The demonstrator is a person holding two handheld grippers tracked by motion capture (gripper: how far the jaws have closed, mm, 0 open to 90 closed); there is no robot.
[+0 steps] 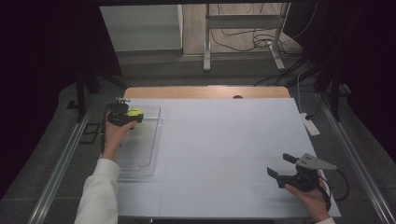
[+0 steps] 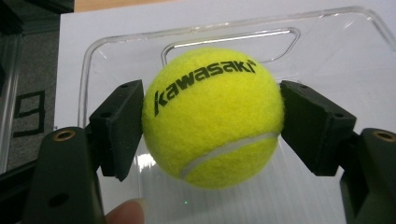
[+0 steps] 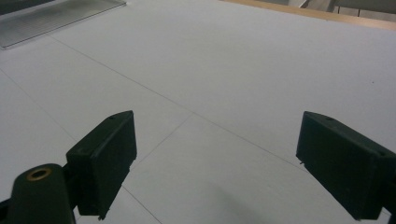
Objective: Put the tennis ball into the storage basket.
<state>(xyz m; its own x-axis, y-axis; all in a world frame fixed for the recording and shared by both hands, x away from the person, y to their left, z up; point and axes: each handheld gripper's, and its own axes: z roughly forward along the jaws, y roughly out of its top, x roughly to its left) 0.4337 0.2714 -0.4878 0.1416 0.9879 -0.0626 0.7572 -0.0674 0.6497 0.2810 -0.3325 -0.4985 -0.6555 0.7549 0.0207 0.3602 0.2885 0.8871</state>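
The left gripper [image 2: 212,121] has its two black fingers [image 2: 119,126] closed on a yellow tennis ball [image 2: 212,116], one pad pressed against each side of it, and the ball carries the black word "kawasaki" across its upper face with a pale seam curving along its lower part. The ball is held above a clear plastic tray [image 2: 355,56], near the tray's far end where a handle slot is cut into the rim; whether the ball touches the tray floor cannot be told. In the high view the tray [image 1: 154,140] lies at the left part of the white surface [image 1: 224,140], and the left gripper [image 1: 133,114] with the ball [image 1: 135,113] sits over the tray's far end, held by the left hand [image 1: 114,133] in a white sleeve [image 1: 98,191]. A fingertip [image 2: 126,212] shows at the bottom edge of the left gripper view. Well away from the tray, at the near right corner of the surface, the right hand [image 1: 310,196] holds the right gripper [image 1: 280,164] with its fingers [image 3: 105,158] spread wide apart and nothing between them, only bare white surface [image 3: 224,93] with thin lines beneath. A strip of the tray [image 3: 51,16] shows at the far left of the right gripper view.
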